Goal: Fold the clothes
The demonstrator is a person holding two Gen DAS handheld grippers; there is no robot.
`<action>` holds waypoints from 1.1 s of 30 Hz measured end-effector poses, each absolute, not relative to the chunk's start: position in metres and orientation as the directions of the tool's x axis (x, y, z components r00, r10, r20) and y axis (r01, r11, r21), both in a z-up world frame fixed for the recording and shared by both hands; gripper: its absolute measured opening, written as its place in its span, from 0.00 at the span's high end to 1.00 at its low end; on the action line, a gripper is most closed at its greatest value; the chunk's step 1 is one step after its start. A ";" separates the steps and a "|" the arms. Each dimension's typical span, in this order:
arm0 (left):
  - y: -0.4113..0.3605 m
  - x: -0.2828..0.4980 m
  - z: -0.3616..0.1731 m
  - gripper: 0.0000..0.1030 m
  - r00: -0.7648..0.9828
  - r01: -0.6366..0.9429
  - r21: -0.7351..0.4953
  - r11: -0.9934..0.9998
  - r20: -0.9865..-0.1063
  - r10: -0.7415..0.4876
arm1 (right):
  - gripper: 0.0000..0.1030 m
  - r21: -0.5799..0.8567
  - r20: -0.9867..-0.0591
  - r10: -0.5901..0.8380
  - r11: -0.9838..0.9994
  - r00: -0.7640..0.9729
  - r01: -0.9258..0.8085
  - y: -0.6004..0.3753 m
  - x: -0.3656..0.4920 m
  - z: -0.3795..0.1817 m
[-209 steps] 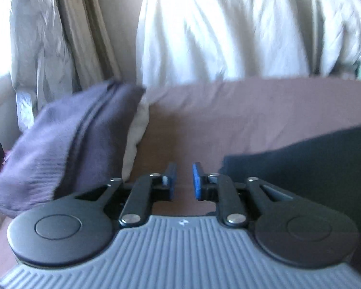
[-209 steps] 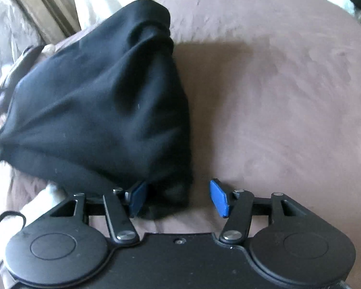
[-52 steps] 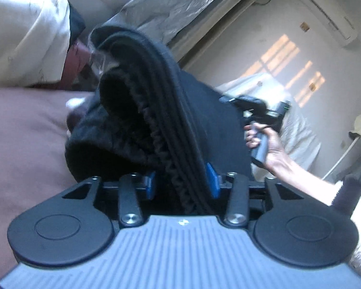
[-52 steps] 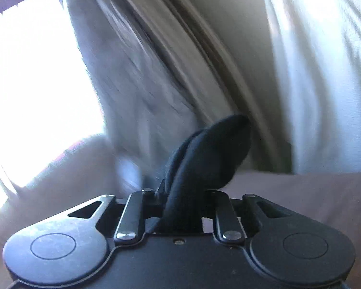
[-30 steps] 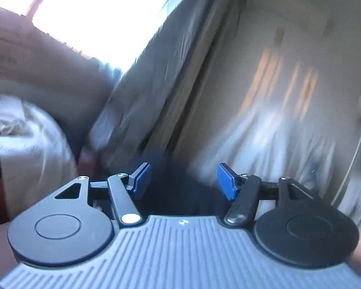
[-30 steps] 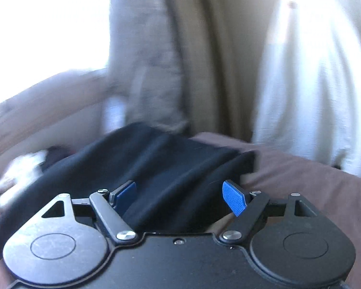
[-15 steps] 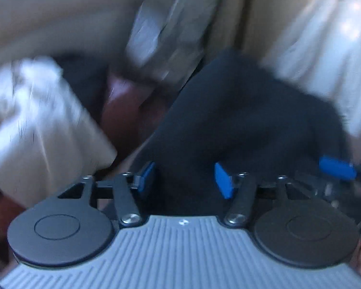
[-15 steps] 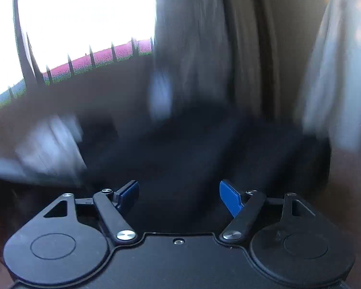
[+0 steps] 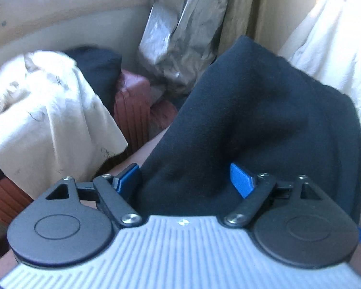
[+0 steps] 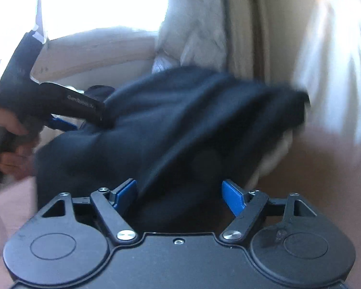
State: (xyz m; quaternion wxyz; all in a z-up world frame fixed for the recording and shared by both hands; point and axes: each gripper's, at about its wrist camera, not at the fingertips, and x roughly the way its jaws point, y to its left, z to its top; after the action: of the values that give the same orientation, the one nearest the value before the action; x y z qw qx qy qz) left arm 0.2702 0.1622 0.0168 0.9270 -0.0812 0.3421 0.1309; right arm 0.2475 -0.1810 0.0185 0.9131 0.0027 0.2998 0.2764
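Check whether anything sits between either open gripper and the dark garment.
Nothing visible does. The left gripper and right gripper are both open, with the dark garment lying directly between and ahead of their fingers.

You're in a bedroom at home

You've got a brown bedsheet point(image 10: 325, 168), curtains point(image 9: 187, 31) by a sunny window point(image 10: 103, 2), and a cream garment point(image 9: 48, 125) heaped nearby.

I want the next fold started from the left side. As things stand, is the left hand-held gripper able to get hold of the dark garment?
Probably yes. The left hand-held gripper is open with the dark garment bunched right between its fingers, and nothing lies in between.
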 end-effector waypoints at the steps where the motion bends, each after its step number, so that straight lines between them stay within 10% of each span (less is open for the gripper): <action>1: 0.154 0.260 0.021 0.21 0.742 -0.282 -0.022 0.959 -0.639 0.204 | 0.21 0.206 -0.577 0.506 0.850 0.641 -0.485 -0.191 0.240 0.019; 18: 0.015 0.048 0.096 0.19 0.774 -0.139 0.011 0.990 -0.622 0.115 | 0.17 0.116 -0.535 0.310 0.948 0.786 -0.295 -0.267 0.094 0.140; 33: -0.063 -0.026 0.096 0.10 0.746 -0.111 0.127 0.986 -0.644 0.167 | 0.10 0.133 -0.571 0.250 0.968 0.782 -0.212 -0.299 0.004 0.131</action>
State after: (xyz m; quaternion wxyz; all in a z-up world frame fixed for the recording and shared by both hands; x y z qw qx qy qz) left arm -0.0263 -0.0634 0.0962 0.9336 0.0404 0.3483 0.0743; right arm 0.0043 -0.2994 0.1314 0.9435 0.0309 0.3063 0.1223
